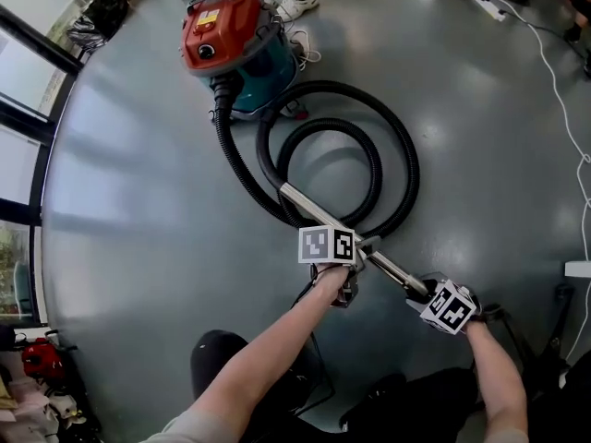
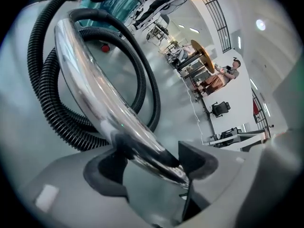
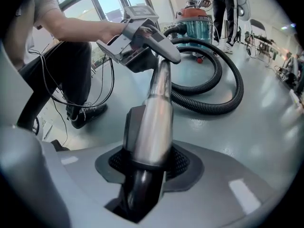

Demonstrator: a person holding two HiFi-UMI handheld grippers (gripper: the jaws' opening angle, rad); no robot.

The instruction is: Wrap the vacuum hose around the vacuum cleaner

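Head view, with the left and right gripper views. The vacuum cleaner point(image 1: 226, 40), with a red lid over a teal drum, stands on the grey floor point(image 1: 138, 201) near the window side point(image 1: 18, 81), well apart from the person. Its black ribbed hose point(image 1: 402, 155) leaves the front of the drum and runs across the floor toward the person. It lies in two loose loops just beside the machine, not around it.

The hose ends in a metal wand point(image 1: 314, 209), which slants from the loops toward the person's right.

- **Left gripper** point(image 1: 355, 264): its jaws are clenched on the wand near mid-length. In the left gripper view the shiny wand point(image 2: 95, 84) passes between the two dark pads point(image 2: 107, 167) of the left gripper point(image 2: 156, 163). The hose point(image 2: 52, 108) coils behind it, and the teal drum point(image 2: 111, 1) shows at the top.
- **Right gripper** point(image 1: 427, 295): it grasps the wand's near end. In the right gripper view the right gripper point(image 3: 147, 167) has both pads pressed on the wand point(image 3: 159, 99), at a dark collar point(image 3: 135, 127). The left gripper point(image 3: 142, 39) is farther up the same tube. Beyond it lie the hose point(image 3: 223, 96) and the vacuum cleaner point(image 3: 194, 20).

A second person point(image 3: 223, 8) stands just behind the machine. A white cable point(image 1: 563, 90) trails along the floor's right edge from a power strip point(image 1: 489, 5).
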